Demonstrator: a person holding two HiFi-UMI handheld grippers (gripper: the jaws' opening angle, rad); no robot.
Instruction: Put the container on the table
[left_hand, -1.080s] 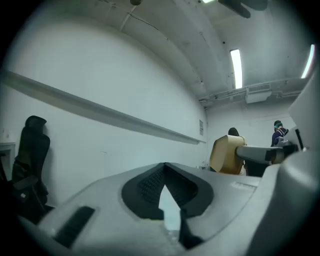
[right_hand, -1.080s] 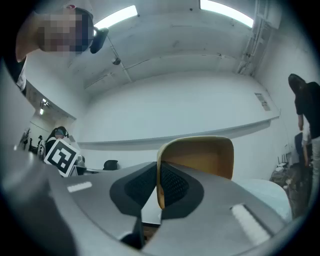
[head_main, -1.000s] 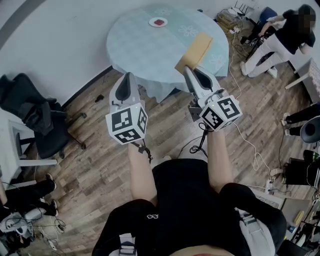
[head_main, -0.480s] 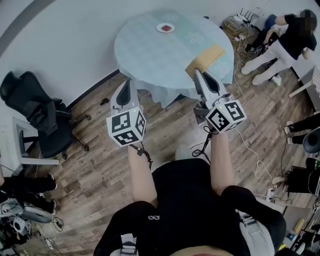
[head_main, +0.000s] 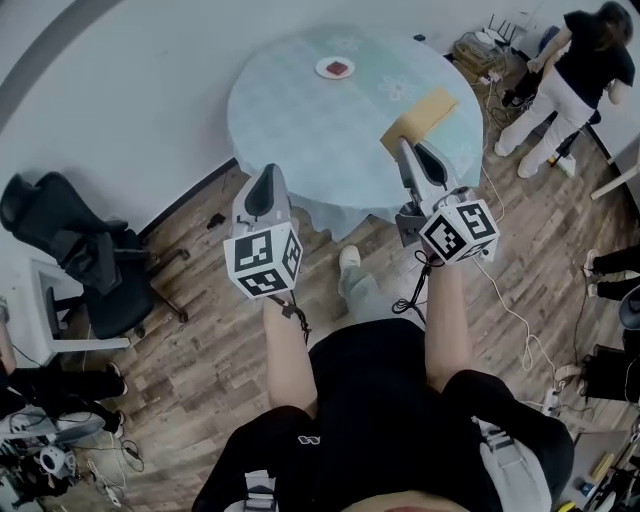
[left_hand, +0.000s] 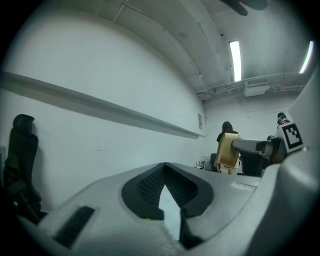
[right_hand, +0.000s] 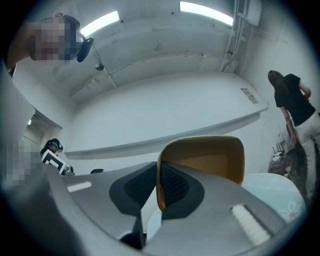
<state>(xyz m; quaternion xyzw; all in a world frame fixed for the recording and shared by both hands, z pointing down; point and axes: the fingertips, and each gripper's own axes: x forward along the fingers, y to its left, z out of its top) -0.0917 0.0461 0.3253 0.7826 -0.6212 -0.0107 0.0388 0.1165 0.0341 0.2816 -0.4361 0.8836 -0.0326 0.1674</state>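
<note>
Since the earlier frame both grippers have gone forward with the person's step, and the bench (head_main: 300, 110) sits closer under them. The container (head_main: 421, 113) is in the air over the near right edge of the bench, carried by the right gripper (head_main: 409, 152) and not yet set down. Right jaws: pinching one side wall at the rim, one pad inside and one outside, and closing a little tighter on it. Left gripper (head_main: 266, 186): jaws pressed together at the tips, nothing between them, held beside the right one. Judgement: the tan container is thin-walled and open-topped. It hangs out from a one-wall pinch without sagging, so it is probably light and fairly stiff. The wall may still flex, and the smooth surface could let it swivel in the pads. The rim grip should serve for setting down. A plate (head_main: 335, 68) lies at the far side, well apart.
</note>
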